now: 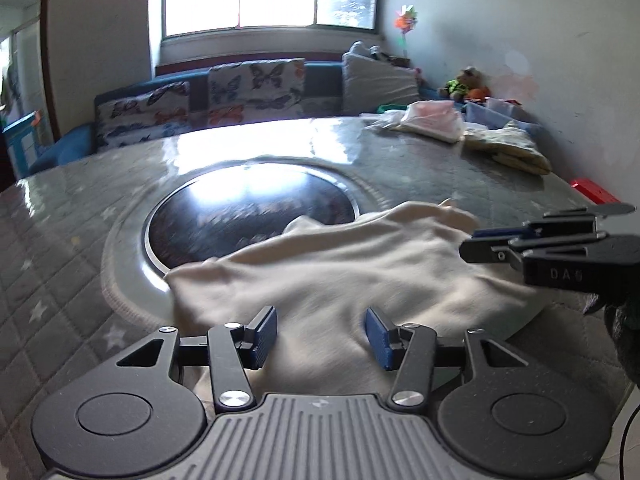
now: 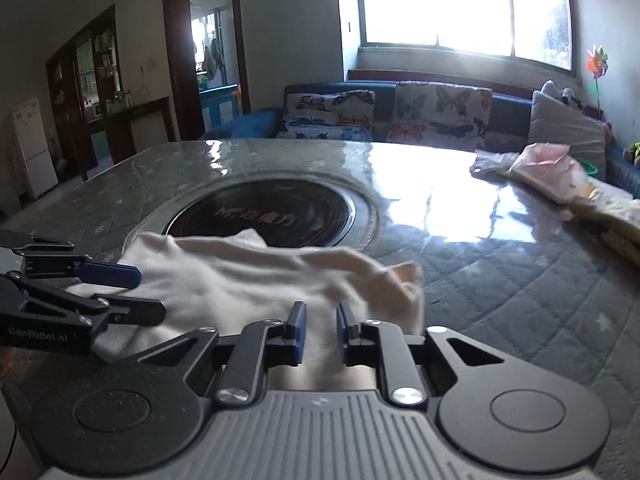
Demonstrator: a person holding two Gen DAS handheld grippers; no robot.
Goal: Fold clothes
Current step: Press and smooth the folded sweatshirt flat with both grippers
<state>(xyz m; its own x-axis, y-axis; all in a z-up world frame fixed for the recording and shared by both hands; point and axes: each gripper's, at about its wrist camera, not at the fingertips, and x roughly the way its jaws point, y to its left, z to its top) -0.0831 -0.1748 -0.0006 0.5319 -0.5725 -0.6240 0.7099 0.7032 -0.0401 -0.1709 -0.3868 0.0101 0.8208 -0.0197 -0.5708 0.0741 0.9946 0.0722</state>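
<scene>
A cream garment [image 1: 340, 276] lies rumpled on the near part of the table, partly over the dark round inset; it also shows in the right wrist view [image 2: 248, 280]. My left gripper [image 1: 322, 334] is open, its blue pads wide apart just above the garment's near edge. My right gripper [image 2: 321, 330] is open with a narrower gap, over the garment's near right part. Each gripper shows in the other's view: the right one [image 1: 480, 240] at the garment's right end, the left one [image 2: 148, 294] at its left end.
The table [image 2: 500, 280] has a quilted grey cover under glossy film and a dark round inset [image 1: 252, 212]. Folded clothes [image 1: 432, 120] and a yellowish piece [image 1: 508, 148] lie at the far right. A red object [image 1: 592, 190] sits at the right edge. A sofa with cushions [image 2: 440, 112] stands behind.
</scene>
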